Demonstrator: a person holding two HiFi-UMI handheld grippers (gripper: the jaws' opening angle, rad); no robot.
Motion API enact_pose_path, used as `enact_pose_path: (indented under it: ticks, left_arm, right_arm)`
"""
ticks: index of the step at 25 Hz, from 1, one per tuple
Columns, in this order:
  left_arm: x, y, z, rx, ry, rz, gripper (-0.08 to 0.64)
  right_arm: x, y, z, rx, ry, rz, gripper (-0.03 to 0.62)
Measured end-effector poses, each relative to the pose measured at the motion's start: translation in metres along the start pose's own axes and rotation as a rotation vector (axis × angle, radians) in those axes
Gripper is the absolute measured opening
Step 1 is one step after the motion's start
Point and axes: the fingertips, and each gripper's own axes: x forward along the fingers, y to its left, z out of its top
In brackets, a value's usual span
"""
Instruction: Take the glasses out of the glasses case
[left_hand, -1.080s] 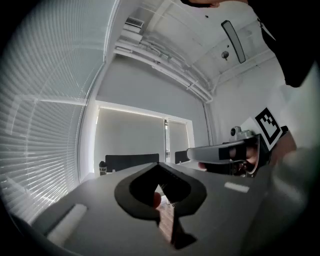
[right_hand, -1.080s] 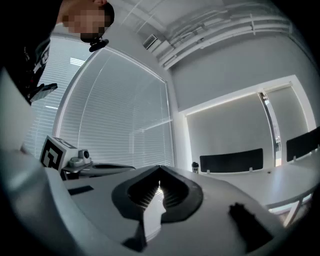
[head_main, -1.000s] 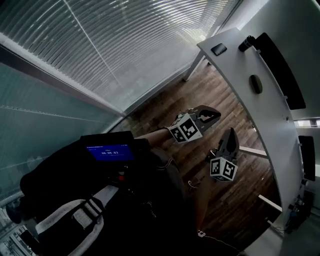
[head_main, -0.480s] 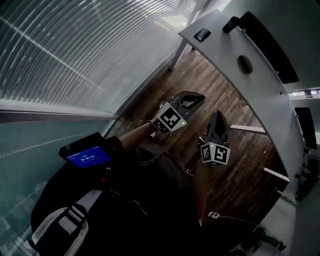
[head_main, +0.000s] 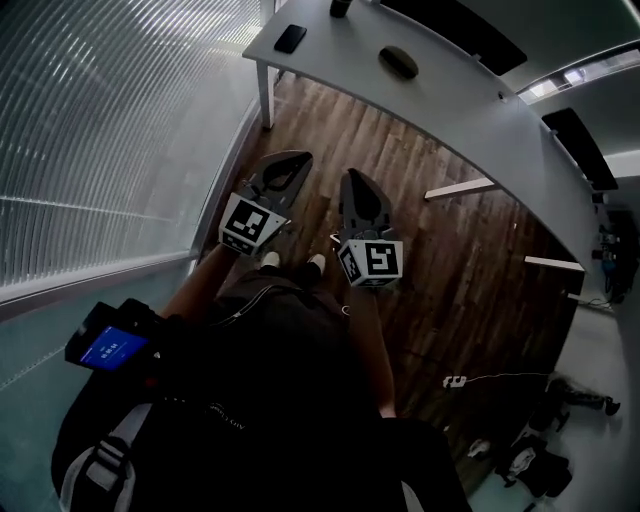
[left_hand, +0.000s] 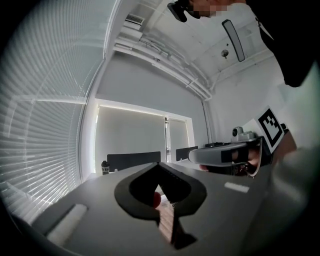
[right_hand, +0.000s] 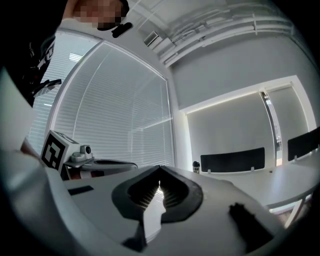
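A dark oval case, likely the glasses case, lies shut on the white desk at the top of the head view; no glasses show. Both grippers hang over the wooden floor, well short of the desk. My left gripper has its jaws together with nothing between them. Beside it, my right gripper is also shut and empty. Each gripper appears in the other's view: the right gripper, the left gripper.
A flat black phone-like thing lies at the desk's left end. Window blinds fill the left side. Black panels stand behind the desk, with a dark bottle beside one. Cables and gear lie on the floor at the lower right.
The head view has swung, so the desk now runs across the top. Both grippers have shifted left in the picture and stay side by side, still shut.
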Motion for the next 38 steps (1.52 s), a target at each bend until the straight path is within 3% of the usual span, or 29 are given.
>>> enact_pose_path:
  ticks: [18, 22, 33, 38]
  left_arm:
    - [0.089, -0.057, 0.0, 0.036, 0.033, 0.003, 0.006]
    - [0.098, -0.055, 0.004, 0.044, 0.05, 0.006, 0.006]
    - [0.145, -0.054, 0.004, 0.052, 0.049, 0.04, 0.006]
    - [0.158, -0.063, -0.003, 0.096, 0.059, 0.005, 0.008]
  right_arm:
    - [-0.034, -0.104, -0.006, 0.059, -0.035, -0.008, 0.008]
    - [-0.027, -0.117, -0.007, 0.094, -0.035, -0.012, 0.008]
    - [-0.012, -0.161, -0.008, 0.08, -0.029, 0.041, 0.008]
    - [-0.008, -0.17, -0.019, 0.077, -0.015, 0.047, 0.008]
